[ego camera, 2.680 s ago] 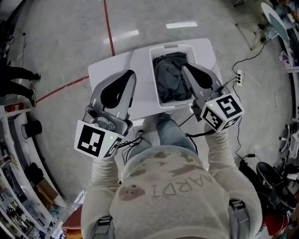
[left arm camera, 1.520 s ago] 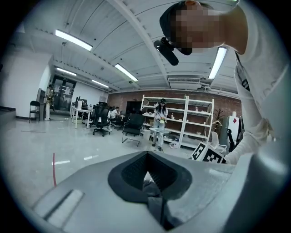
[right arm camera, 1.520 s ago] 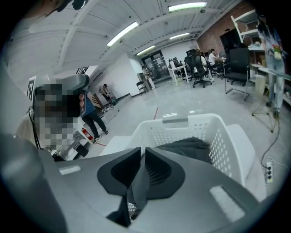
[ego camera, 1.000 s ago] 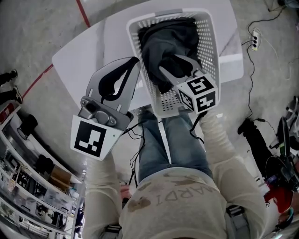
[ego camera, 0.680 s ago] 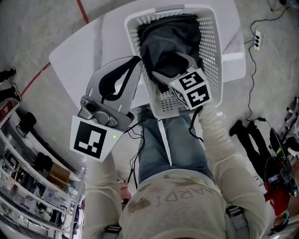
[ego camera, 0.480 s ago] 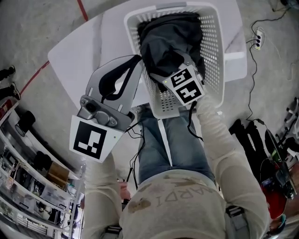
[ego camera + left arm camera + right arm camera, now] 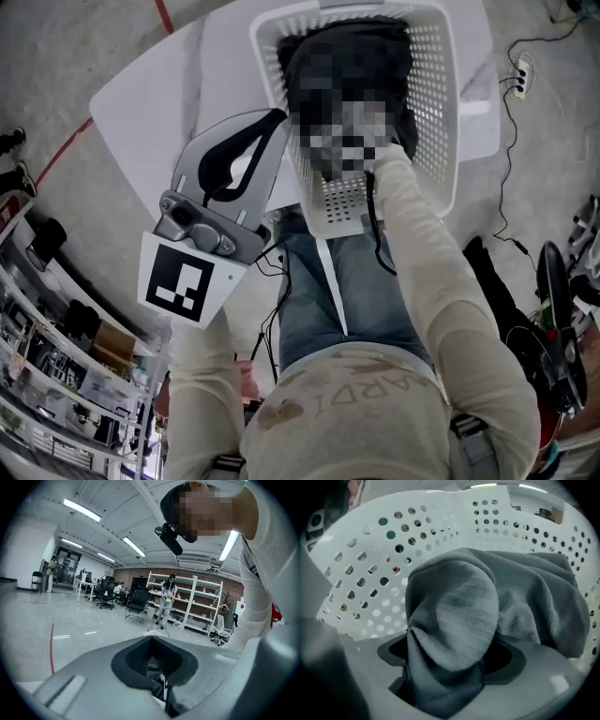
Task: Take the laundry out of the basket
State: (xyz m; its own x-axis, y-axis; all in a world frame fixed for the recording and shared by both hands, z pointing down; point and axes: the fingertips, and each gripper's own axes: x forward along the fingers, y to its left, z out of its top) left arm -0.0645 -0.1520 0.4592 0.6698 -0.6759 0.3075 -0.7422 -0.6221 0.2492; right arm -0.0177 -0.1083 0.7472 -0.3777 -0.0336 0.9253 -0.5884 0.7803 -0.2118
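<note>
Head view: the right sleeve (image 7: 422,253) has driven deeper than it was half a second ago. Its far end now vanishes under a blurred patch well inside the basket (image 7: 441,112), which sits on the tabletop (image 7: 141,94). The left claw (image 7: 274,118) hasn't budged and hangs just outside the basket's left wall.

Left gripper view: the left claw (image 7: 153,641) is clenched on nothing, looking out across the room at shelves and chairs. It's out of play for now.

Right gripper view: here's the news! The right claw (image 7: 449,663) is down among the perforated walls, and a thick fold of the grey laundry (image 7: 454,606) is bunched between its jaws, so it is grasping cloth. The rest of the garment is heaped behind it, all of it inside the basket.

So the reach looks finished and the grip made, but nothing is out yet. The next call is probably a clean lift. The likely worry is the bulky cloth dragging on the rim or slipping from the pinch on the way up
</note>
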